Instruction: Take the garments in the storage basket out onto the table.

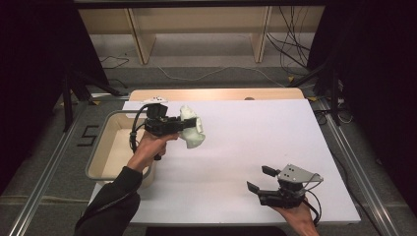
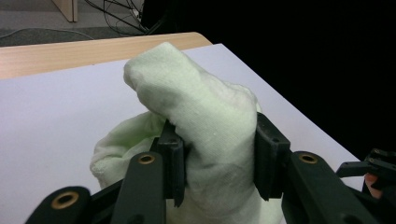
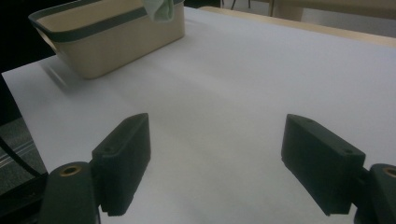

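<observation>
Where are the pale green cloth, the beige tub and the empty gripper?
pale green cloth (image 2: 212,126), left gripper view, its bunched middle.
beige tub (image 1: 109,118), high view, its far rim.
right gripper (image 1: 260,178), high view, between its fingertips.

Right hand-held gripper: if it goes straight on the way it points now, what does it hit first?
Probably nothing close: the right hand-held gripper, jaws open, looks across bare white table top. Farther along, to the left of its line, stands the beige basket with the pale green cloth above its rim. Depth is unclear.
</observation>
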A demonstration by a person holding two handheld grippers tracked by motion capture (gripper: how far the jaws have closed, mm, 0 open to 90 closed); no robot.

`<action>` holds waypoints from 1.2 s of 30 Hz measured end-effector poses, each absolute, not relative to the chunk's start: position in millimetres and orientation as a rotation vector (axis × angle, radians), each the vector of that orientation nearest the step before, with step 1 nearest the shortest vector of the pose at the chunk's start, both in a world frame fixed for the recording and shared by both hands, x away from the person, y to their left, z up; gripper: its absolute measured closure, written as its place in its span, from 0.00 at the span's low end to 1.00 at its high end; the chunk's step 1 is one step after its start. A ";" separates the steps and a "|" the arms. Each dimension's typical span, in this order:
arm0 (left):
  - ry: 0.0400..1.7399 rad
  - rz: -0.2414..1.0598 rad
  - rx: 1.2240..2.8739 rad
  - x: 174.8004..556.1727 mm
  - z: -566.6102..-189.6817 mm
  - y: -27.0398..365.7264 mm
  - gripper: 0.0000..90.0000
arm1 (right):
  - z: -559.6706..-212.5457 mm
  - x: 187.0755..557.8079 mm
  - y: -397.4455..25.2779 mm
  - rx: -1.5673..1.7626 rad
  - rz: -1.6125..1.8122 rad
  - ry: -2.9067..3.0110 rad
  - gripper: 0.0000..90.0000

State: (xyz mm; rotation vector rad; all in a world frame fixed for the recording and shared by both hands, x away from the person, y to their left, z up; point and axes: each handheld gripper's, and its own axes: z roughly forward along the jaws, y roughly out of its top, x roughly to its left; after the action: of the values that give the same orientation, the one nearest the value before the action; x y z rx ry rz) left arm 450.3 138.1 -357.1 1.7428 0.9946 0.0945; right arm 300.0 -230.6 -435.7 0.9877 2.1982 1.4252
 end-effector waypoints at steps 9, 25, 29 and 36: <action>0.989 0.080 1.781 458.9 -372.3 117.9 0.68 | -435.6 299.5 -230.4 0.987 1.425 2.201 0.27; 1.007 0.071 1.801 470.3 -391.5 92.0 0.68 | -435.9 299.6 -230.0 0.976 1.427 2.205 0.27; 1.021 0.061 1.793 474.2 -396.3 89.4 0.68 | -435.9 299.4 -229.4 0.981 1.424 2.210 0.27; 1.038 0.066 1.814 478.7 -408.4 81.9 0.67 | -435.9 299.3 -229.3 0.979 1.426 2.210 0.27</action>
State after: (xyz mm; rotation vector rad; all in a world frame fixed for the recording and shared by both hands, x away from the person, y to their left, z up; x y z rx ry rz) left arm 478.7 81.9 -408.4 1.8136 1.0382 0.0663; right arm 299.3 -229.3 -435.9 0.9790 2.2101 1.4264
